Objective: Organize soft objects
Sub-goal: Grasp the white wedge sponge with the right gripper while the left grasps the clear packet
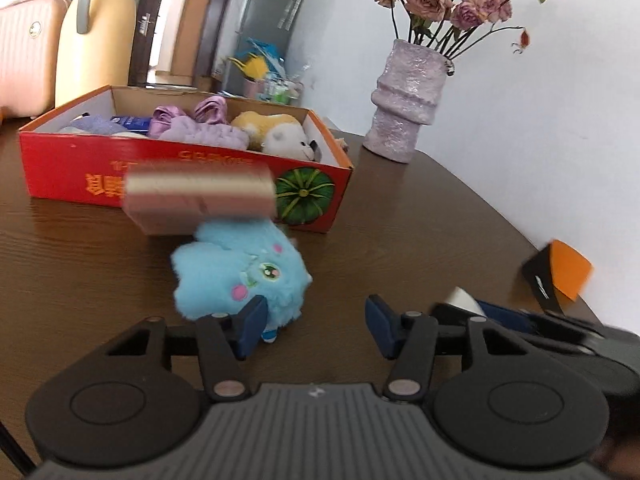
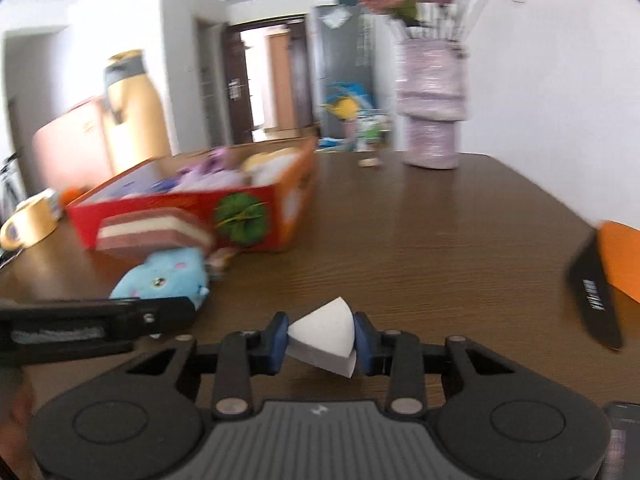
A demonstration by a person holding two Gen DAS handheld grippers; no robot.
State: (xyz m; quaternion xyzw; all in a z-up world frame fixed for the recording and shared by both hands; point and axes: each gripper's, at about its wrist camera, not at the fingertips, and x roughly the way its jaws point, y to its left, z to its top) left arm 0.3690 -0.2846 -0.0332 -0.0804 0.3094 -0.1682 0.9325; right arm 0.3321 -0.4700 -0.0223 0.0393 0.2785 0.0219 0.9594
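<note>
A blue plush toy point(image 1: 240, 276) lies on the brown table point(image 1: 420, 220), just ahead of my left gripper point(image 1: 316, 326). That gripper is open with nothing between its blue pads, and its left finger point(image 1: 252, 328) is close to the plush. A pink and cream striped sponge point(image 1: 200, 196) sits blurred above the plush, in front of the red cardboard box point(image 1: 80, 168). Several soft toys fill the box. My right gripper point(image 2: 320, 340) is shut on a white wedge sponge point(image 2: 324, 330) low over the table. The plush point(image 2: 168, 276), striped sponge point(image 2: 156, 232) and box point(image 2: 188, 204) lie to its left.
A lilac vase of dried roses point(image 1: 408, 96) stands at the table's far right. An orange and black card point(image 1: 560, 276) lies near the right edge. A tape roll point(image 2: 28, 220) sits left of the box. A yellow jug point(image 1: 96, 40) and pink suitcase point(image 1: 24, 52) are behind.
</note>
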